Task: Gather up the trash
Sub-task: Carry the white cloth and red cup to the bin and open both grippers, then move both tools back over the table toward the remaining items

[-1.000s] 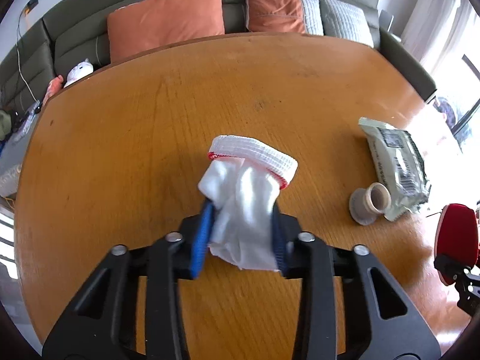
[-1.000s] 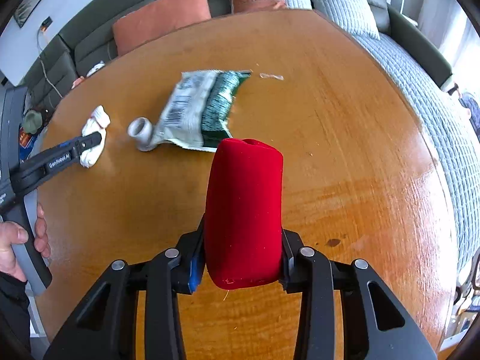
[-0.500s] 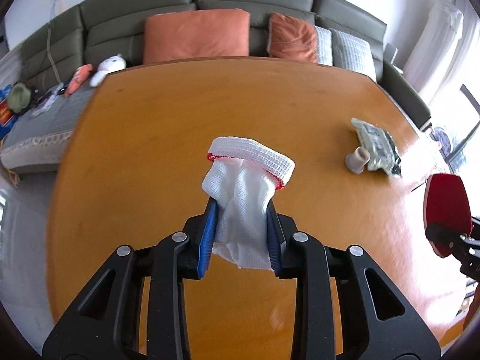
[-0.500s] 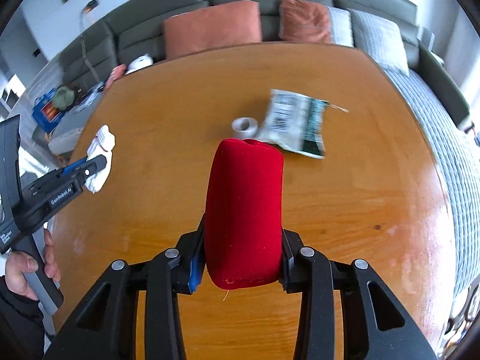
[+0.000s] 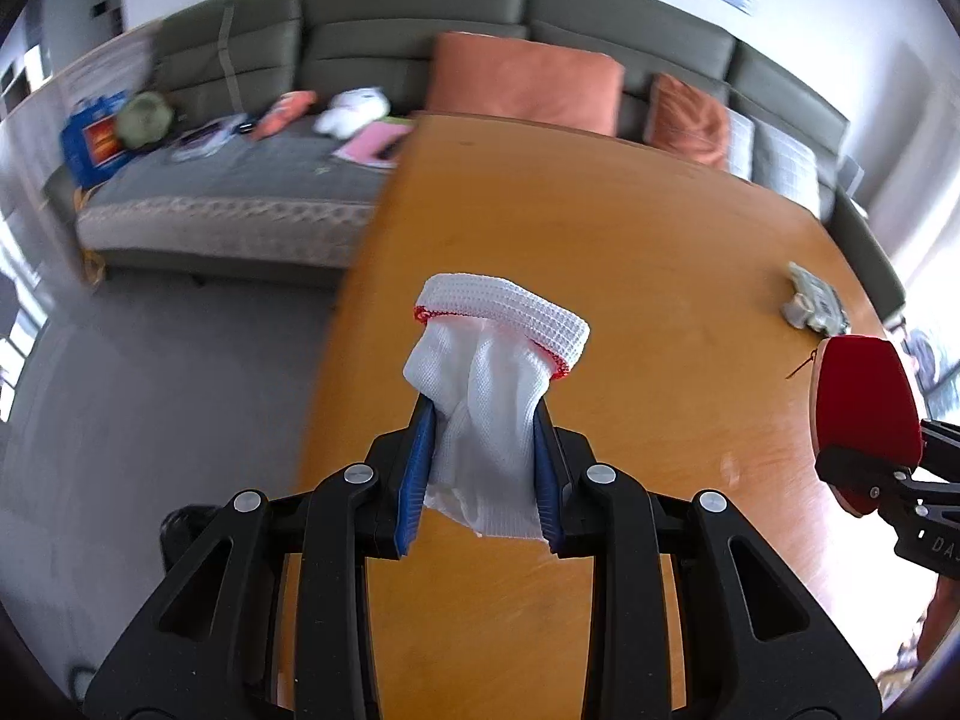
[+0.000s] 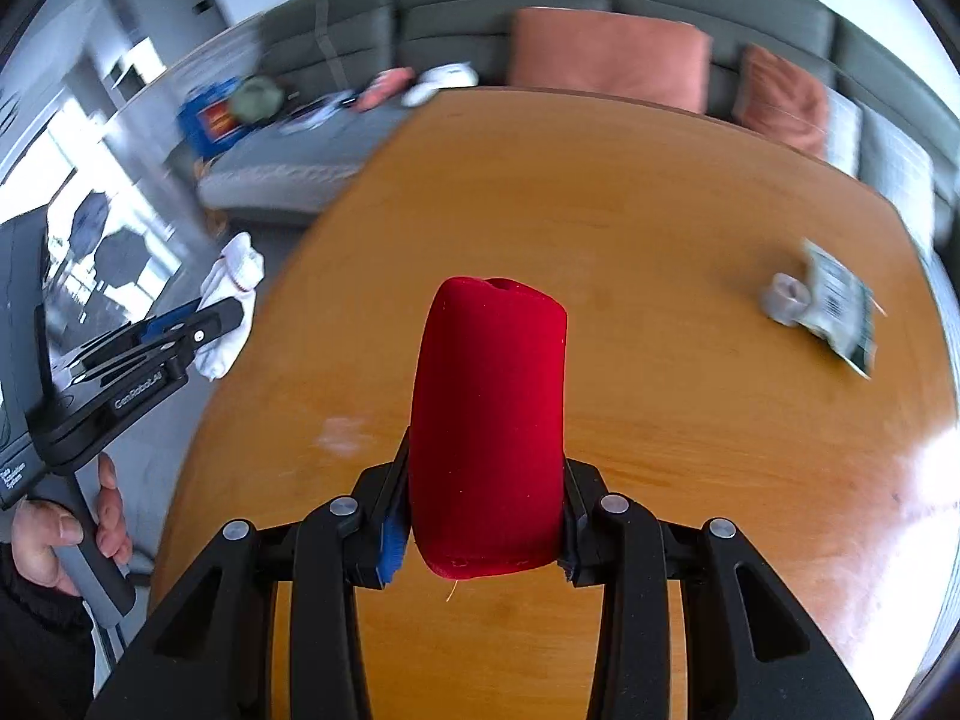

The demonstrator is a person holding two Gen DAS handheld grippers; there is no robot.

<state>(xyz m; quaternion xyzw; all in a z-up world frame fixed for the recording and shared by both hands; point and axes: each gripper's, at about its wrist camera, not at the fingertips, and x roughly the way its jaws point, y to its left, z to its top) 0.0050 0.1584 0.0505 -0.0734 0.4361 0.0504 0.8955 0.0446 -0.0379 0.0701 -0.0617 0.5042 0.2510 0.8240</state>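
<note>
My left gripper (image 5: 480, 468) is shut on a white mesh cloth with a red-trimmed band (image 5: 492, 384), held above the left edge of the wooden table (image 5: 600, 240). It also shows in the right wrist view (image 6: 231, 306). My right gripper (image 6: 486, 516) is shut on a red velvet-like case (image 6: 489, 420), held above the table; it shows at the right of the left wrist view (image 5: 864, 402). A crumpled green and white packet (image 6: 840, 306) and a small grey roll (image 6: 783, 297) lie on the table's far right.
A grey sofa (image 5: 420, 72) with orange cushions (image 5: 522, 78) runs behind the table. Its left section holds a blue box, a green cap and other clutter (image 5: 144, 120). Grey floor (image 5: 150, 390) lies left of the table.
Both grippers have swung left and pulled back, still holding their items. The table's left edge and the floor have come into view. The packet and roll now sit far to the right.
</note>
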